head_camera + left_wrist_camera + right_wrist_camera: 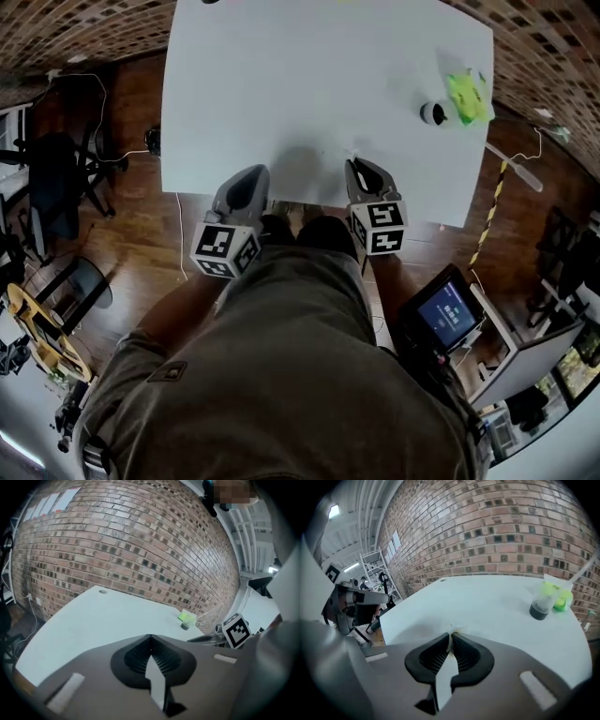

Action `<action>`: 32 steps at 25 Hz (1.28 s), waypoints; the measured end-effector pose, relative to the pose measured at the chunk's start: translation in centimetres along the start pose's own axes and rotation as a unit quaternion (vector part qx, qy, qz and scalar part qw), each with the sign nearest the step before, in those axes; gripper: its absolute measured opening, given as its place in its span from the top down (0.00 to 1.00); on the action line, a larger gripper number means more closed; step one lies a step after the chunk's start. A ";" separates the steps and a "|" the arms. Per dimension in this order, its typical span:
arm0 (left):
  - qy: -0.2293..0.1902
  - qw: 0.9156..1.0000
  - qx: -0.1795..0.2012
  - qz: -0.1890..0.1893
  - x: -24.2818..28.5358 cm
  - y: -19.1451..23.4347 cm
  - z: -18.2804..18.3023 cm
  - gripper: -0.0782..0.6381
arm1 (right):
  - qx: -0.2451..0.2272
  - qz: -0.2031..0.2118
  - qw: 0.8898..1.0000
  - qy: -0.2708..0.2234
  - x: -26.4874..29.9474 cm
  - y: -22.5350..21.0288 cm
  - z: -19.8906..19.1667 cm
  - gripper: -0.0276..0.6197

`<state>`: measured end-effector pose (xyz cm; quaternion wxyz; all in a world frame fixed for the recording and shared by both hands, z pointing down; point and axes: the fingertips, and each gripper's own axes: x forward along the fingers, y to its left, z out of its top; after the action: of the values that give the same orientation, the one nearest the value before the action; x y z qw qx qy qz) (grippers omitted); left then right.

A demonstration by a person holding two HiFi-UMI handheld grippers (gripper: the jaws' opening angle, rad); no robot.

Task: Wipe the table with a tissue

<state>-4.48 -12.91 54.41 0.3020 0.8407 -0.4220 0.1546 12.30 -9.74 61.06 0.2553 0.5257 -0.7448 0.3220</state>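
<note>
The tissue (453, 630) shows only as a small white scrap at the tips of my right gripper (362, 173). Its 2 jaws are pressed together on the scrap, just over the near edge of the table (300, 75). To wipe well, I'd press the scrap flat and sweep in overlapping strokes. I'd stay clear of the green pack (466, 96) and small dark container (432, 113) at the far right. My left gripper (150, 638) is closed on nothing, alongside.

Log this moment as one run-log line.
left gripper shut, empty | right gripper shut on tissue at table near edge | green pack far right
</note>
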 end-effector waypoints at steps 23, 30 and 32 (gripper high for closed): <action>-0.013 0.999 -0.007 0.031 -0.9 2.8 0.4 0.89 | -0.069 0.028 0.993 0.089 3.4 2.2 -2.6 0.90; -0.032 0.999 0.003 0.026 -1.9 2.2 1.7 0.89 | -0.083 0.042 0.990 0.103 2.9 3.8 -3.8 0.90; -0.036 0.999 0.004 0.026 -2.2 2.1 1.9 0.89 | -0.079 0.038 0.991 0.100 3.0 3.4 -3.4 0.90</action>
<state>-7.45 -13.78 52.63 0.2790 0.8357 -0.4536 0.1338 8.24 -8.18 64.72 0.3573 0.4405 -0.7578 0.3225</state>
